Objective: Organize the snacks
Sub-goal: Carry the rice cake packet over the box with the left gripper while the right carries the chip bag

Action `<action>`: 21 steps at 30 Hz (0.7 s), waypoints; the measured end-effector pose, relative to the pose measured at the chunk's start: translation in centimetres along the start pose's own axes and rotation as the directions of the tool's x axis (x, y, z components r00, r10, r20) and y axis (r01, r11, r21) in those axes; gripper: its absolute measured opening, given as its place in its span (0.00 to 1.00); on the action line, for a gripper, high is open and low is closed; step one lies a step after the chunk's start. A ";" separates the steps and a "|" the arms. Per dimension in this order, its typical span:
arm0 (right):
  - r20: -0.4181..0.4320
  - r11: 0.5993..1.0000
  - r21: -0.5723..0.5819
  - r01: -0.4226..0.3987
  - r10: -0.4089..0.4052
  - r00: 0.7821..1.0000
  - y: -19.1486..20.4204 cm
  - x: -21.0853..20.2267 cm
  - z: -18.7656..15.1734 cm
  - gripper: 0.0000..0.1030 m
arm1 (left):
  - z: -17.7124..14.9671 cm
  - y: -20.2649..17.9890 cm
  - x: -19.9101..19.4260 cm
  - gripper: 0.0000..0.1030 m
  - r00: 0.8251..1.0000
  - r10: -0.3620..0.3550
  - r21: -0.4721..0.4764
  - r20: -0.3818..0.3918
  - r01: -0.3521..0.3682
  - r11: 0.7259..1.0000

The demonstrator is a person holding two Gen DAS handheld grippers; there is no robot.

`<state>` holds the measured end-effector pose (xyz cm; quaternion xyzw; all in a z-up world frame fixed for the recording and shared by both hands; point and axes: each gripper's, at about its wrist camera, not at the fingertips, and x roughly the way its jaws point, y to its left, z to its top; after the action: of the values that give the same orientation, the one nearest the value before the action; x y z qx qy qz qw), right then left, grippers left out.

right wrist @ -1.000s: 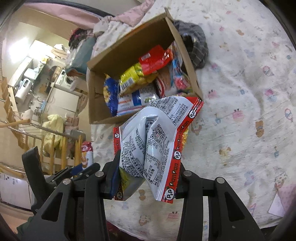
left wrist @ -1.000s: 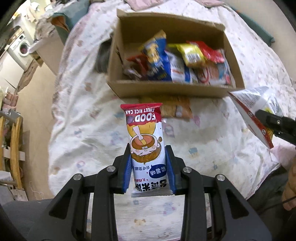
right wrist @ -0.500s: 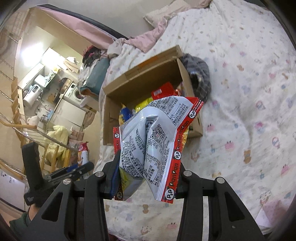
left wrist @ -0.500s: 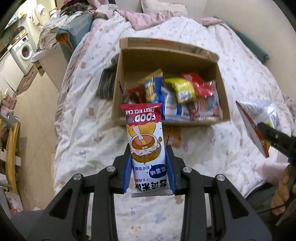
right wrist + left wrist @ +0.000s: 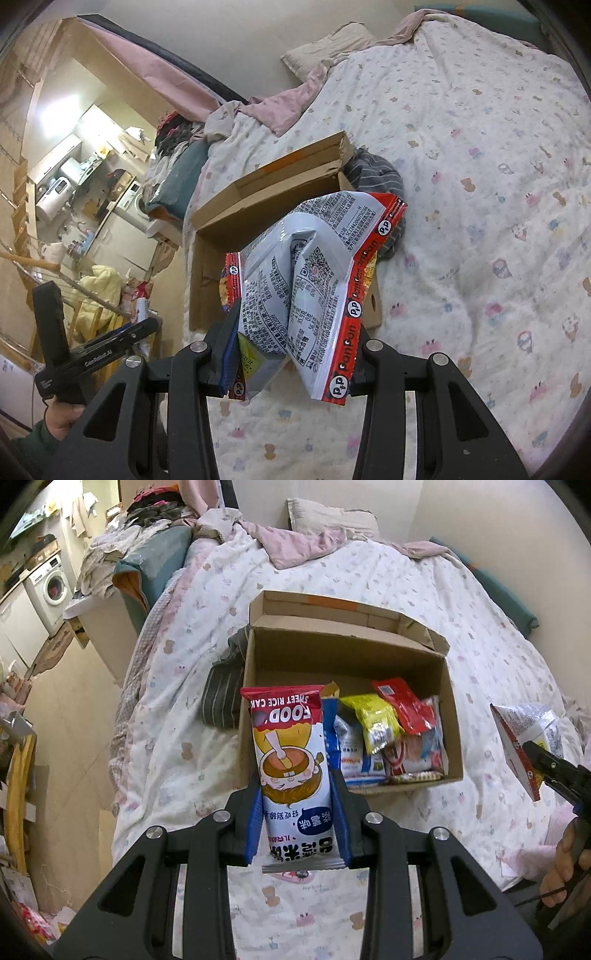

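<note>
Here the rice cake packet [image 5: 293, 771] stood lengthwise between the fingers of the left gripper [image 5: 297, 825], clamped low on its sides so that its red top pointed toward the cardboard box [image 5: 452, 716] on the bed [image 5: 369, 572]. The right gripper [image 5: 291, 354] had its fingers pressed on a folded grey-and-red snack bag [image 5: 310, 280], held in the air near the box's right side. Both packets were probably carried for dropping into the box, whose near half already held several snack packs [image 5: 384, 734]; the far half lay bare. A striped cloth [image 5: 221, 694] touched the box's left wall, clear of the opening
</note>
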<state>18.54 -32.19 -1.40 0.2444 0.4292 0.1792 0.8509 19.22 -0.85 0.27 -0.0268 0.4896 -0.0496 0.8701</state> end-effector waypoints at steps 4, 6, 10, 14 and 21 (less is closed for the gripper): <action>-0.013 1.000 -0.005 0.000 0.000 1.000 0.7 1.6 0.7 0.43 | 1.0 0.3 0.6 0.28 1.000 -0.006 -0.004 0.008 0.006 1.000; -0.026 1.000 -0.011 -0.007 0.007 1.000 1.3 2.7 1.1 0.43 | 1.5 0.5 0.9 0.28 1.000 -0.003 -0.005 0.015 0.003 1.000; -0.056 1.000 -0.024 -0.009 0.008 0.998 2.2 5.1 1.8 0.43 | 2.8 0.7 1.8 0.28 1.000 -0.005 -0.003 0.016 0.005 1.000; -0.110 1.000 0.006 -0.015 0.016 0.994 2.9 8.5 2.8 0.43 | 3.7 0.5 3.1 0.28 1.000 0.000 0.020 0.017 0.000 1.000; -0.176 0.999 0.035 -0.020 0.026 0.984 3.8 13.7 3.9 0.43 | 3.7 0.4 6.0 0.28 1.000 0.007 0.041 0.007 -0.008 0.999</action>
<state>29.09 -23.05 -6.01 0.2465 0.5030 0.2031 0.8031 25.46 -1.09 -2.96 -0.0075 0.4855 -0.0562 0.8724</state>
